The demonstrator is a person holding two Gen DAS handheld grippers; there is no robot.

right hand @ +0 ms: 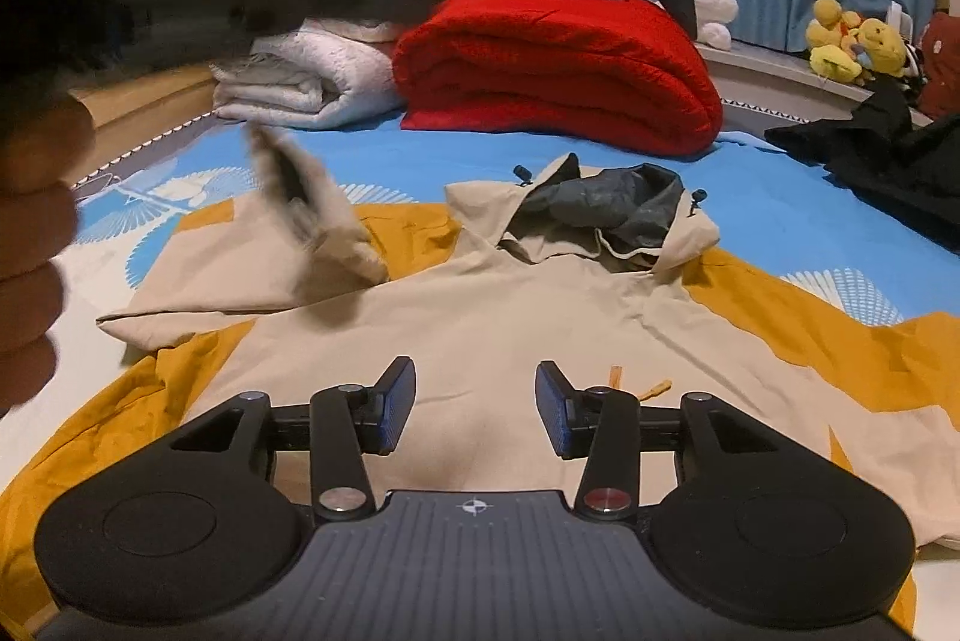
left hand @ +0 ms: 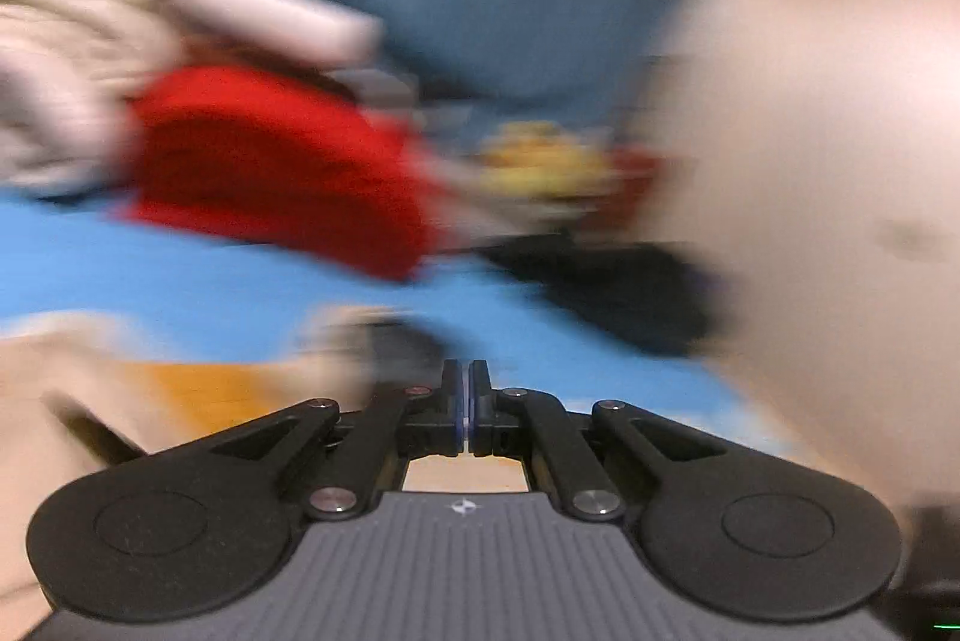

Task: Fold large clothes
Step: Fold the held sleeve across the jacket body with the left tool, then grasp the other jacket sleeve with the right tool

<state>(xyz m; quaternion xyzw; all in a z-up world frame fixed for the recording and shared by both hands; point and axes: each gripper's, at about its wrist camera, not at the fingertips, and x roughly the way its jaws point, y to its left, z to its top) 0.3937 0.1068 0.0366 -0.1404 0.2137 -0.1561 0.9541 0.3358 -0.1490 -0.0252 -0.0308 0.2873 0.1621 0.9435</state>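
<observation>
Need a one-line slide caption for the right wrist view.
Open right gripper hovers over beige hooded jacket laid flat on the bed.

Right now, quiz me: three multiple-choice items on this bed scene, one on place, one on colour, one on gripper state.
1. Where does the hoodie lie?
A. flat on the bed, hood toward the red blanket
B. on the white towels
C. draped over the shark toy

2. What colour is the hood lining?
A. red
B. dark grey
C. yellow

3. How does the right gripper stand?
A. shut on a sleeve
B. shut, empty
C. open above the hoodie

Answers:
1. A, its beige body is spread flat on the bed, with the hood nearest the red blanket.
2. B, the inside of the open hood shows dark grey.
3. C, its blue pads stand apart with beige cloth visible between them.
</observation>
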